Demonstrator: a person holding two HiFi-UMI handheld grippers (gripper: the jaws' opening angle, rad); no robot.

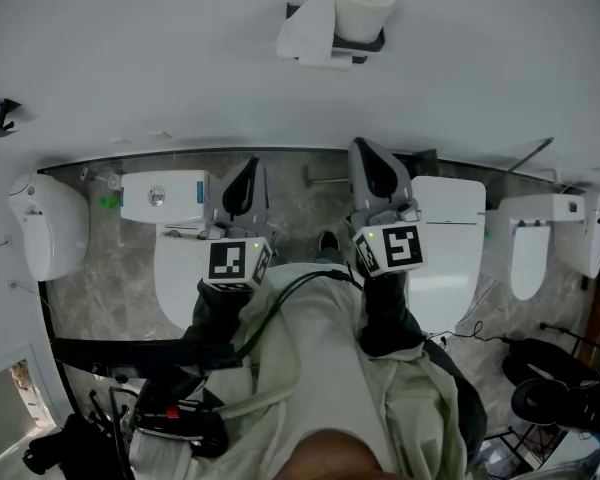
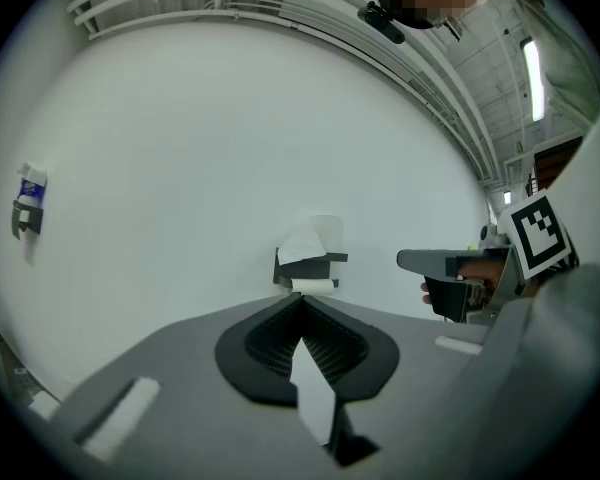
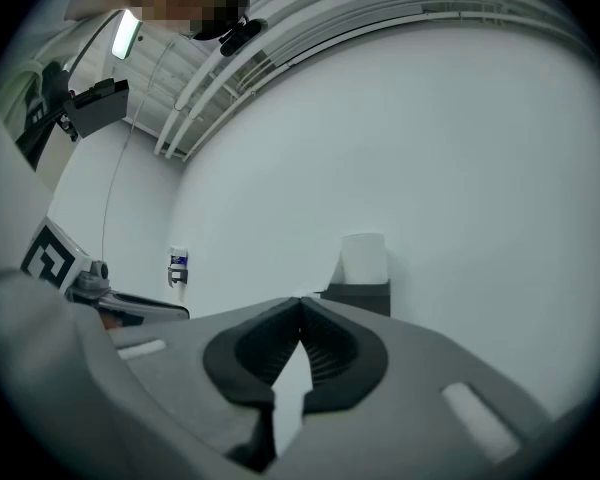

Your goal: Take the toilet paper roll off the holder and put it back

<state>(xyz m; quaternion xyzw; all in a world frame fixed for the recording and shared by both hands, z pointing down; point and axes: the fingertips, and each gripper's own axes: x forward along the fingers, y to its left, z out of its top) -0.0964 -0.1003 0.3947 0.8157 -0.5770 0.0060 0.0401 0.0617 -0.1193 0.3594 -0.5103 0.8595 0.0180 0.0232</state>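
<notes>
**A:** Where is the paper?

**B:** In the head view, the toilet paper roll [image 1: 365, 6] stands on end on top of the dark holder [image 1: 372, 42]. The holder is fixed to the white wall [image 1: 160, 48], at the top centre of the frame. A loose sheet [image 1: 305, 33] hangs over the holder's left side.

**A:** And the tongs?

**B:** Both are in the middle of the frame, below the roll and well apart from it. The left gripper [image 1: 242, 183] is left of centre and the right gripper [image 1: 375, 168] is just right of centre. Their tips point toward the wall.

**A:** Are they grasping anything?

**B:** No. In the left gripper view the jaws are clenched, tip against tip, with nothing between them. The roll and holder show just above the tips. In the right gripper view the jaws are also pressed together and empty, and the roll sits above and to the right of the tips.

**A:** Anything else?

**B:** White toilets [image 1: 450, 228] stand on a grey marbled floor [image 1: 110, 288].
</notes>
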